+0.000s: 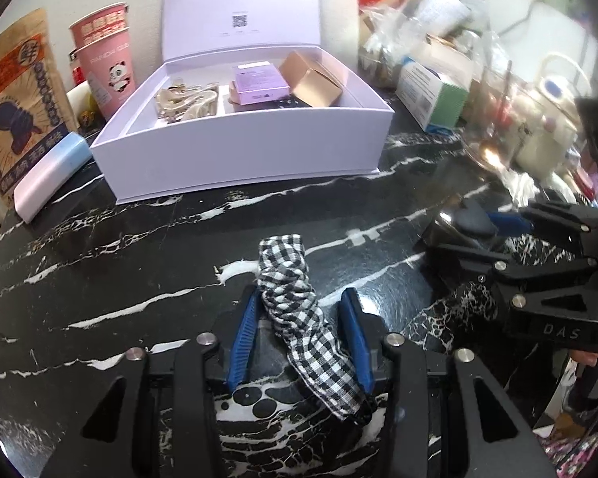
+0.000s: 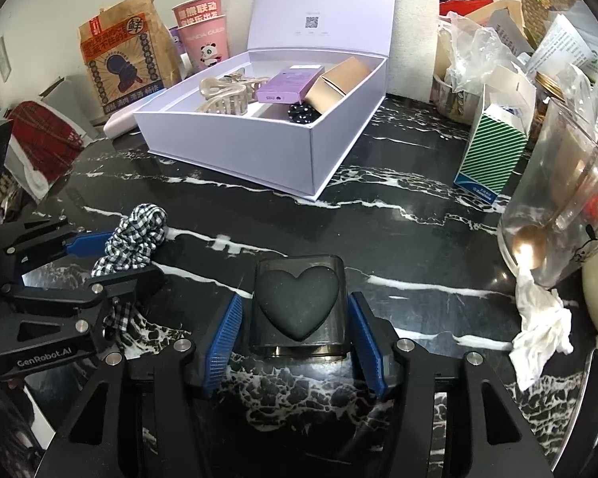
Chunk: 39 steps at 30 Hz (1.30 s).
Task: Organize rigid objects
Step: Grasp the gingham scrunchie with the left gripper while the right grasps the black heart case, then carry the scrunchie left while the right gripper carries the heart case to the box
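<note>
I am clamping the left gripper (image 1: 301, 336) fingers on the gingham scrunchie (image 1: 295, 302) and the right gripper (image 2: 301, 336) fingers around the heart-lid case (image 2: 298, 304), both resting on the desk (image 2: 378, 219); the lavender box (image 2: 259, 159) already holds clips and cartons.

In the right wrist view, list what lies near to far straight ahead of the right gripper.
right gripper → dark heart-embossed case between its pads → bare stretch of black marble table → front wall of the open lavender box → purple carton inside it → raised lid.
</note>
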{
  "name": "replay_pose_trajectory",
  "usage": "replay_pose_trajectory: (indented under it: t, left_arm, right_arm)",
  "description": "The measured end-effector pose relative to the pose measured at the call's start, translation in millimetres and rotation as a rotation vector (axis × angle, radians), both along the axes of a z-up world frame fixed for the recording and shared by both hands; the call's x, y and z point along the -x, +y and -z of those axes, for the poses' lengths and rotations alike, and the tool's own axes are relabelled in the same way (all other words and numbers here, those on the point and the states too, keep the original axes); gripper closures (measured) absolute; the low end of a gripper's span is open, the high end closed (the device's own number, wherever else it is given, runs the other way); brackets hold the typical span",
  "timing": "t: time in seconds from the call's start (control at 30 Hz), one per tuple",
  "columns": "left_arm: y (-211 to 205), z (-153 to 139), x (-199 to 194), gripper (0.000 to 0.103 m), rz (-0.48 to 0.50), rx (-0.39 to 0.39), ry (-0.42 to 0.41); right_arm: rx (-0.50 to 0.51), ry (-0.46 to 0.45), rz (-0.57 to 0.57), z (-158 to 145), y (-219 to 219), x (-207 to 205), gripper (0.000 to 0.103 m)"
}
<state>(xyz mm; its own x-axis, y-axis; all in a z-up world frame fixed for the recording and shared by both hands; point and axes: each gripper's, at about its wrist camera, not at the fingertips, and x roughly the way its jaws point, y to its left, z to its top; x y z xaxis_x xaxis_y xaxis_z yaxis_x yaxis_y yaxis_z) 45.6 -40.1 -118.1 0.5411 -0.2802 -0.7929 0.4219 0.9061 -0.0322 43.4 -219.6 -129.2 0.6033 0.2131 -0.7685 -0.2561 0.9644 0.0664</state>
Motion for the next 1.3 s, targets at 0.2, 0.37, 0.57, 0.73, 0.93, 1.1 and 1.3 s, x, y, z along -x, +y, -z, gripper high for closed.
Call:
replay_pose_trajectory:
  t: [0.2, 0.37, 0.57, 0.73, 0.93, 1.1, 1.3]
  left_arm:
    - [6, -2, -1, 0.082, -0.006, 0.021, 0.034]
    - [8, -5, 1, 0.082, -0.009, 0.044, 0.055]
    - [8, -19, 5, 0.082, -0.009, 0.051, 0.050]
    - [9, -34, 6, 0.082, 0.000, 0.049, 0.028]
    - [11, -48, 8, 0.082, -0.005, 0.057, 0.004]
    - [11, -56, 9, 0.082, 0.000, 0.061, -0.007]
    - [8, -66, 7, 0.082, 0.011, 0.063, -0.025]
  right_arm:
    - [-0.026, 0.007, -0.003, 0, -3, 1, 0.058]
    - [-0.027, -0.002, -0.010, -3, 0, 4, 0.058]
    - [-0.056, -0.003, -0.028, -11, 5, 12, 0.058]
    - [-0.069, -0.010, -0.046, -19, 10, 17, 0.058]
    - [-0.054, -0.036, -0.067, -31, 13, 23, 0.058]
    - [-0.058, -0.041, -0.076, -38, 13, 25, 0.058]
    - [-0.053, -0.057, -0.074, -46, 13, 27, 0.058]
